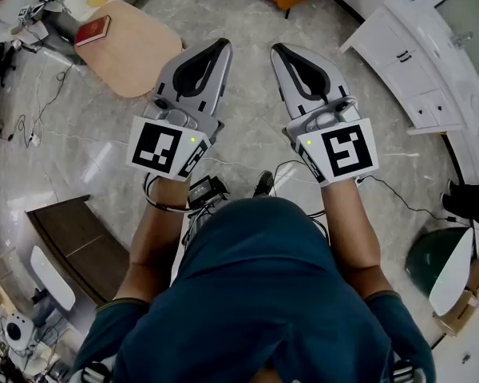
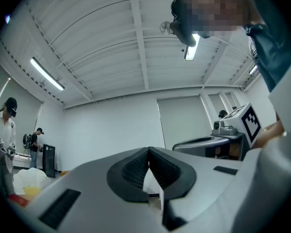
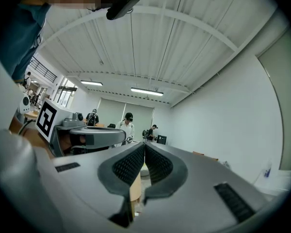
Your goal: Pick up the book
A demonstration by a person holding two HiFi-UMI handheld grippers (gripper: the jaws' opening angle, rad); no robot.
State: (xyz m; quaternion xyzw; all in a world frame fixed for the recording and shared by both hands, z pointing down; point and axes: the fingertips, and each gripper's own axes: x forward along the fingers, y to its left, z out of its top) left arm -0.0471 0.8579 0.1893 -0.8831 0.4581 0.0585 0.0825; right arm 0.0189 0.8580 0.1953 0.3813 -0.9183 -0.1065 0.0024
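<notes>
Probably lab: white walls [image 2: 111, 130], trailing cables [image 1: 399, 199], capped workers [image 3: 128, 126].

Matt plastic left hand-held gripper [image 1: 222, 46], glossy floor [image 1: 249, 122]

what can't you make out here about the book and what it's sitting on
- Book cover print: head view, too small and far off at the upper left.
- Table legs: head view, hidden under its own top.
- Book in the right gripper view: not shown; the shut right gripper faces across the room.
- Floor by the person's feet: head view, hidden by the torso.
</notes>
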